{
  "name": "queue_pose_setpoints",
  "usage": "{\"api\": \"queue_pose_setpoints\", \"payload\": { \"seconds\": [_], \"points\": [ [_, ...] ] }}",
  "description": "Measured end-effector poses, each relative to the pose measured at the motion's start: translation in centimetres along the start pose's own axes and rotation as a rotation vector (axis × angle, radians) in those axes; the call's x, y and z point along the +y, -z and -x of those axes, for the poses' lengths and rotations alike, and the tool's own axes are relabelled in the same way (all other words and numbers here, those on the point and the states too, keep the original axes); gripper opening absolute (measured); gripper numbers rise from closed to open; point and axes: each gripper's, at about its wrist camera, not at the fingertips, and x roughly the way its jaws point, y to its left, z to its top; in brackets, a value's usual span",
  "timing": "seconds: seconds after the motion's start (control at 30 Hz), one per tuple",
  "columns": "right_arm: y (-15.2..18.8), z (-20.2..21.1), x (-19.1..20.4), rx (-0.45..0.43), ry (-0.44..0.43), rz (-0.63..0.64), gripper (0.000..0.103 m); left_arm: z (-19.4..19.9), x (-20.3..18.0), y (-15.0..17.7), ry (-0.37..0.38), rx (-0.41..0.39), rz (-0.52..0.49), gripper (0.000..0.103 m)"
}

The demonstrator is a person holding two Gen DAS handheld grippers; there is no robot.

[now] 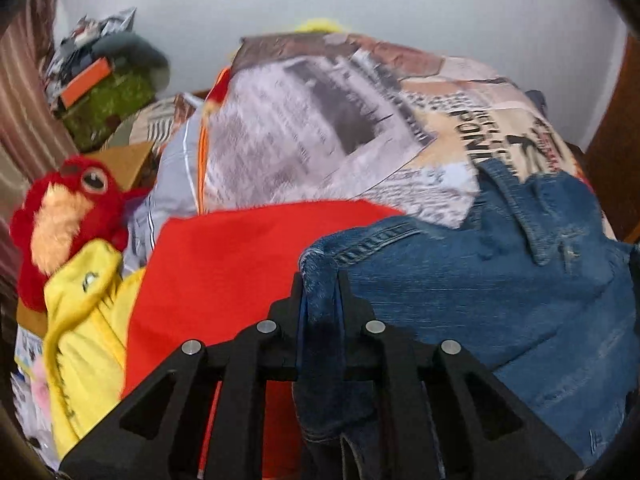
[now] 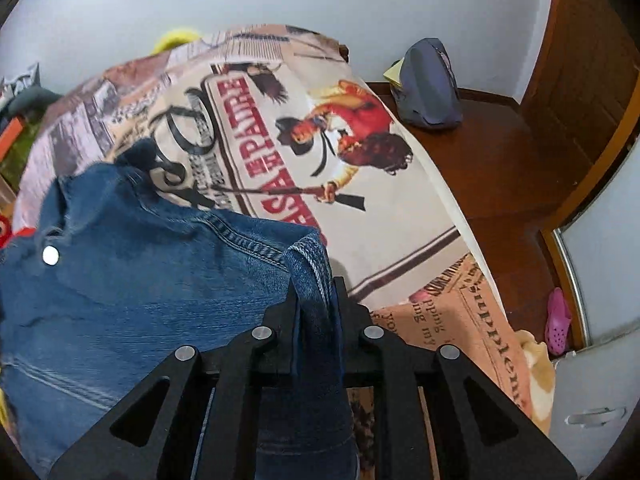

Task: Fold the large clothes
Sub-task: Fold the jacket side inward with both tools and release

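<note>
Both sets of tongs are clamped on the denim jacket (image 1: 500, 300): the left tongs (image 1: 320, 280) pinch one hemmed corner, the right tongs (image 2: 314, 284) pinch another. The jacket lies across the bed, on the newspaper-print cover (image 2: 360, 220), its far part nearer the head end, with a red cloth (image 1: 224, 272) beside it. To my eye a fold is under way; the next move calls for carrying both corners evenly across and laying them down flat.
</note>
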Motion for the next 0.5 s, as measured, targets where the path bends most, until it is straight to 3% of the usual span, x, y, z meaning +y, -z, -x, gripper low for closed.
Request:
{"api": "queue_pose_setpoints", "payload": {
  "seconds": [0.07,0.13,0.2,0.27,0.33,0.4,0.5],
  "points": [
    [0.2,-0.1,0.0,-0.007,0.017,-0.002,0.019,-0.8,0.2,0.3,-0.026,0.006,0.007,0.017],
    [0.5,0.1,-0.2,-0.004,0.023,-0.021,0.029,-1.1,0.1,0.7,-0.053,0.003,-0.021,0.019],
    [0.7,0.4,-0.6,0.015,0.001,-0.055,0.045,-0.8,-0.4,1.1,-0.075,0.007,-0.065,0.019],
    [0.8,1.3,-0.7,0.011,-0.023,-0.071,0.047,-0.1,-0.6,1.4,-0.070,0.021,-0.081,0.020],
    [1.0,2.9,-0.4,-0.001,-0.015,-0.057,0.049,0.9,-0.5,1.6,-0.054,0.034,-0.074,0.028],
    [1.4,5.2,0.1,-0.018,0.003,-0.030,0.060,2.3,-0.3,1.8,-0.053,0.031,-0.065,0.055],
    [2.3,8.7,0.7,-0.069,-0.002,0.015,0.069,5.1,-0.2,2.2,-0.069,-0.016,-0.071,0.060]
  ]
}}
